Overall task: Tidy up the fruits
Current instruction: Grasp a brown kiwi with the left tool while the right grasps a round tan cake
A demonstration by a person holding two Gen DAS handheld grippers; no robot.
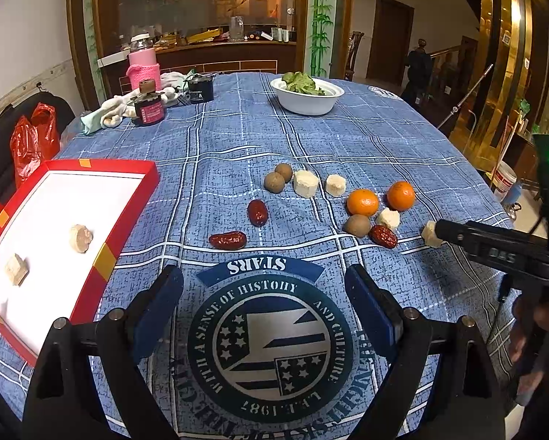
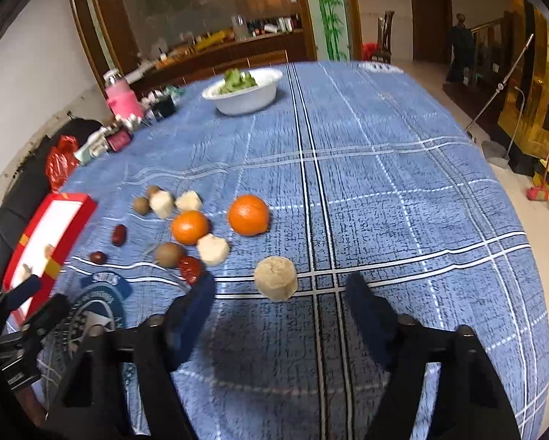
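A red-rimmed white tray point(image 1: 127, 220) at the left holds two pale fruit chunks point(image 1: 80, 238). On the blue cloth lie two oranges point(image 1: 362, 202), several brown round fruits point(image 1: 274, 182), red dates point(image 1: 228, 240) and pale chunks point(image 1: 305, 182). My left gripper point(image 1: 265, 286) is open and empty above the cloth's emblem. My right gripper point(image 2: 280, 288) is open, its fingers either side of a pale chunk point(image 2: 275, 278) that rests on the cloth. In the left wrist view the right gripper point(image 1: 439, 233) reaches that chunk point(image 1: 430, 234).
A white bowl point(image 1: 307, 104) of greens stands at the back. A pink bottle point(image 1: 144, 64), dark jars point(image 1: 148, 108) and cloths sit at the back left. A red bag point(image 1: 32, 143) hangs off the left edge. The table edge curves at the right.
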